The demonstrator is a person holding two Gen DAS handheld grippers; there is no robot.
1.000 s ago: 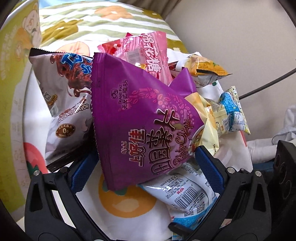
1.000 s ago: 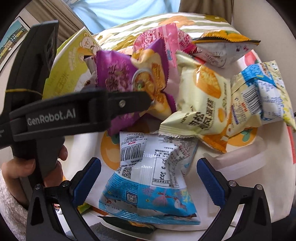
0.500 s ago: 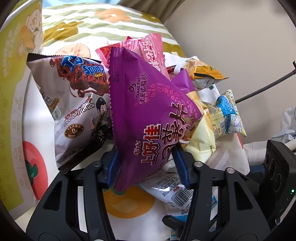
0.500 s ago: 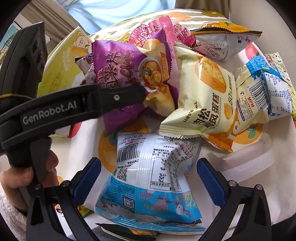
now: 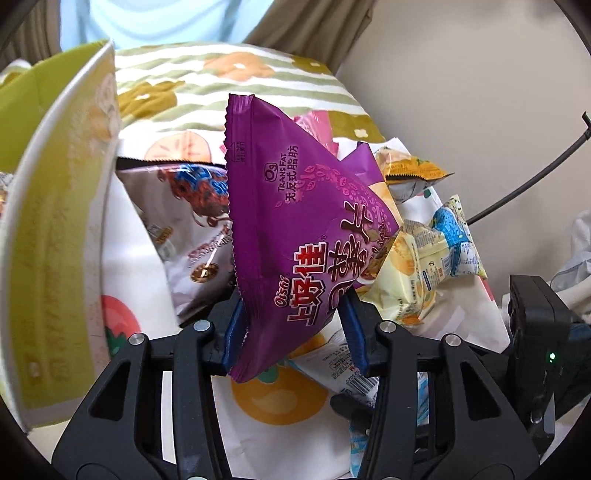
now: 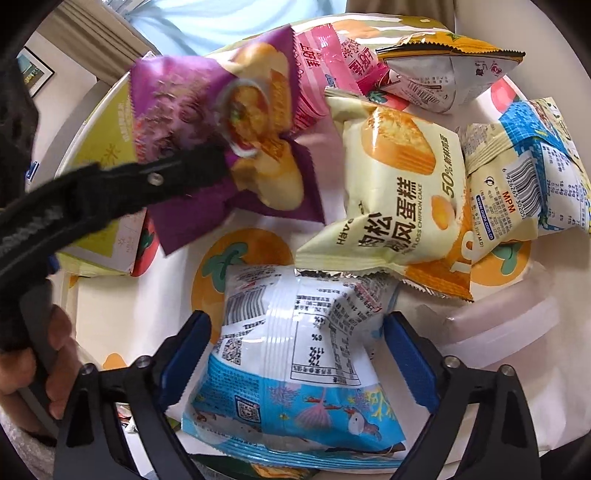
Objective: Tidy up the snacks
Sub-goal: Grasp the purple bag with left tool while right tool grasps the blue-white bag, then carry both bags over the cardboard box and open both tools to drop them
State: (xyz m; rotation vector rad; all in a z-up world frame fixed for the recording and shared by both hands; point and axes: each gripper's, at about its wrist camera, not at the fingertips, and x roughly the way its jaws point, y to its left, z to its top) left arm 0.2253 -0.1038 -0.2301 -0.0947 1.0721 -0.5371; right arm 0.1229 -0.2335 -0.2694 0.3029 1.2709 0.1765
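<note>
My left tool (image 5: 291, 332) is clamped on the crinkly purple foil chip bag (image 5: 295, 236), my right tool (image 6: 295, 354) has just been closing around the blue-and-white plastic snack packet (image 6: 295, 354) near the tabletop's front edge, and most packets remain unsorted.

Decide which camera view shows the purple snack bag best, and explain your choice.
The left wrist view: the purple snack bag fills the centre, sharp and readable, pinched at its lower end in the left claw. The right wrist view shows that bag blurred, partly hidden behind the black claw arm.

A home: curtains (image 5: 303, 22), framed picture (image 6: 35, 74), fruit-print tablecloth (image 5: 192, 77).
</note>
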